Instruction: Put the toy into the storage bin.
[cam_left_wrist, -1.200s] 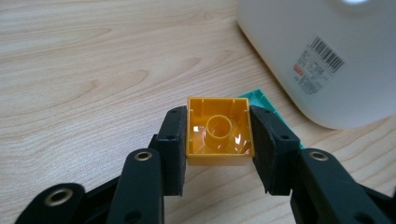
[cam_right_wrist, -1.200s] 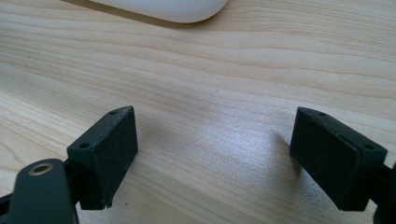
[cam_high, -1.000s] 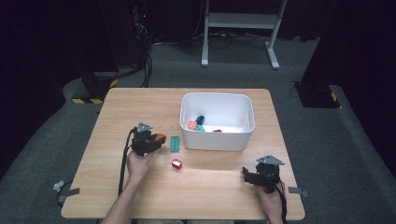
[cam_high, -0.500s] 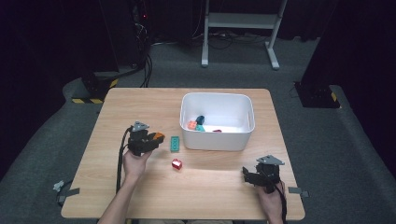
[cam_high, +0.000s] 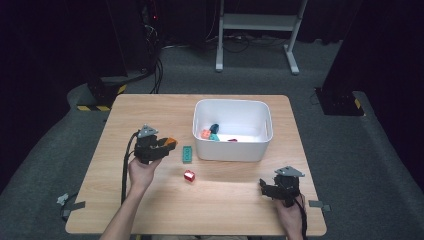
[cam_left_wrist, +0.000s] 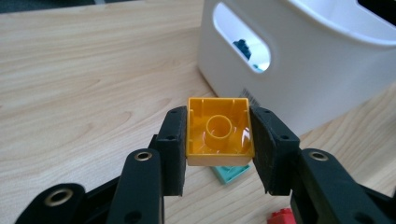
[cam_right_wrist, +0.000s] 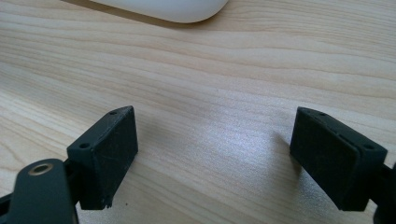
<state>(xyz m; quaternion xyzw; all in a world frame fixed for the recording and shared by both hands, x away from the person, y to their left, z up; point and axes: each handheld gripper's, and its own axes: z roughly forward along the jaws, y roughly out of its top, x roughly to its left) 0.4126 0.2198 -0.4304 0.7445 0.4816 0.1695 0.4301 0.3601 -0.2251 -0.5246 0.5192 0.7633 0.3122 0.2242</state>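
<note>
My left gripper (cam_left_wrist: 219, 142) is shut on an orange brick (cam_left_wrist: 219, 136), hollow underside facing the camera, lifted off the wooden table (cam_high: 150, 210). In the high view that gripper (cam_high: 165, 145) hangs left of the white bin (cam_high: 232, 150) with the orange brick (cam_high: 171, 142) at its tip. A teal brick (cam_high: 187, 154) lies flat just beside it, and a red brick (cam_high: 189, 175) sits nearer the front. My right gripper (cam_high: 264, 187) rests low at the table's front right; its jaws (cam_right_wrist: 215, 158) stand wide open over bare wood with nothing between them.
The white bin (cam_left_wrist: 327, 70) has a handle slot in its near wall and holds several small bricks (cam_high: 212, 132). A metal stand (cam_high: 257, 30) and cables lie on the dark floor beyond the table's far edge.
My left gripper has risen with the orange brick and drawn slightly toward the bin. The right gripper has stayed put.
</note>
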